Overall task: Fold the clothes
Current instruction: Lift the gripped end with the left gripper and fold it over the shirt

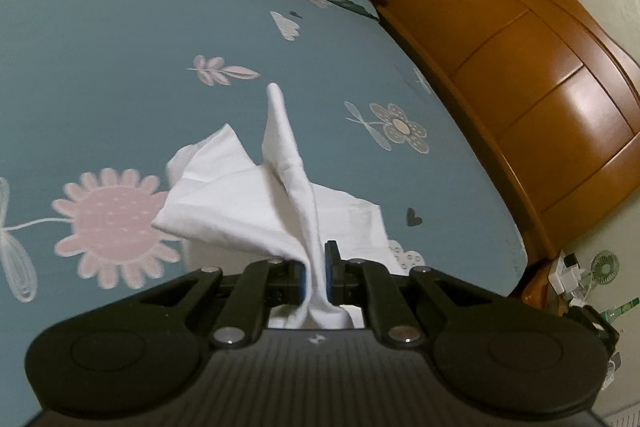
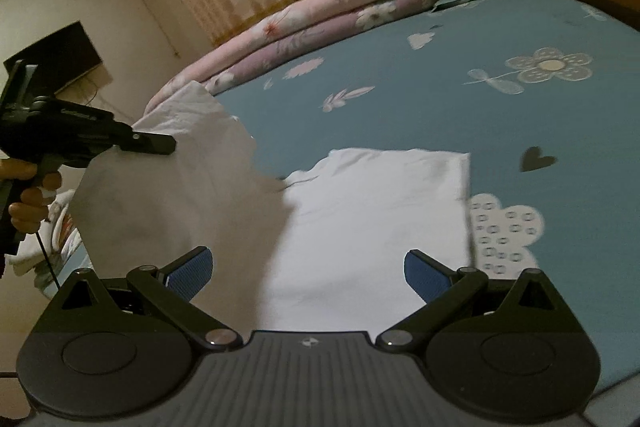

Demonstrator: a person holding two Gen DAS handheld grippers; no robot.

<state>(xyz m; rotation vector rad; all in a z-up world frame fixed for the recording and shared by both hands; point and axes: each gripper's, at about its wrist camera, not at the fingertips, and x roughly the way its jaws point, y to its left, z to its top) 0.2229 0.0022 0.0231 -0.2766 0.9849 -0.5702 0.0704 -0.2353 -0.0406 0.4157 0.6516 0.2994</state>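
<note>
**Ana:** Cloth first: on the left, the left gripper (image 1: pixel 316 277) is clenched on a bunched fold of the white garment (image 2: pixel 372 223), its blue pads pinching the fabric between them. In the right wrist view that same gripper (image 2: pixel 160 145) holds one flap up off the bed, a hand (image 2: pixel 30 195) on its handle.

**Ben:** So what would make this fold go well?

**Ana:** I judge the step to be carrying the lifted flap across onto the flat part. Keep the pinch firm, keep the fabric taut enough not to sag into a crease, and lay the edge down square with the flat portion's straight far edge. Letting go early would likely drop the flap in a heap.

**Ben:** And the garment itself, where does it lie?

**Ana:** On the blue flowered bedsheet (image 2: pixel 440 99), near the front of the bed, well apart from the folded quilts (image 2: pixel 304 23) at the far side. The flat part is a rectangle whose long axis runs from the right gripper away toward the quilts; the raised flap hangs off its left side.

**Ben:** Right side?

**Ana:** The right gripper (image 2: pixel 308 269) is released, fingers spread wide over the flat part, nothing between them. It could pin the cloth while the flap comes over.
</note>
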